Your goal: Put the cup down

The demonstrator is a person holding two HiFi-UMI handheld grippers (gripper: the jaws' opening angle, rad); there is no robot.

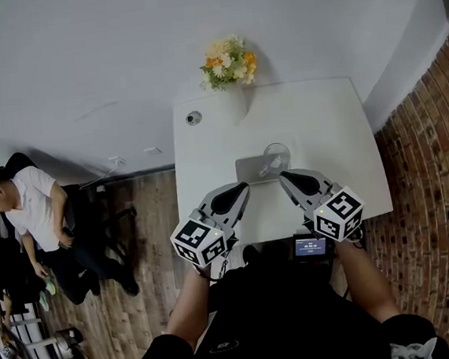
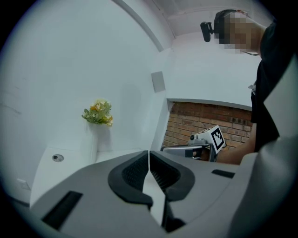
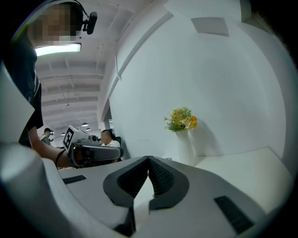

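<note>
Left gripper (image 1: 243,185): was a grey moulded shell over the table's (image 1: 321,118) near edge; pads (image 2: 132,172) were black and ribbed.
Left cube (image 1: 202,241): was white with black square markers, just off the table's near edge.
Right gripper (image 1: 283,175): had the same grey shell.
Right cube (image 1: 338,213): was white with black markers.
Screen (image 1: 311,246): was small and lit blue, just off the table's near edge.
Shirt (image 1: 276,304): was black with short sleeves.
Headset (image 2: 209,29): was black and carried a small camera.
Wrist band (image 3: 57,158): was thin and dark.

Flowers (image 1: 229,62) are standing at the table's (image 1: 329,117) far edge, and a cup (image 1: 276,155) is blocking its middle. Its far right corner is lying open.
</note>
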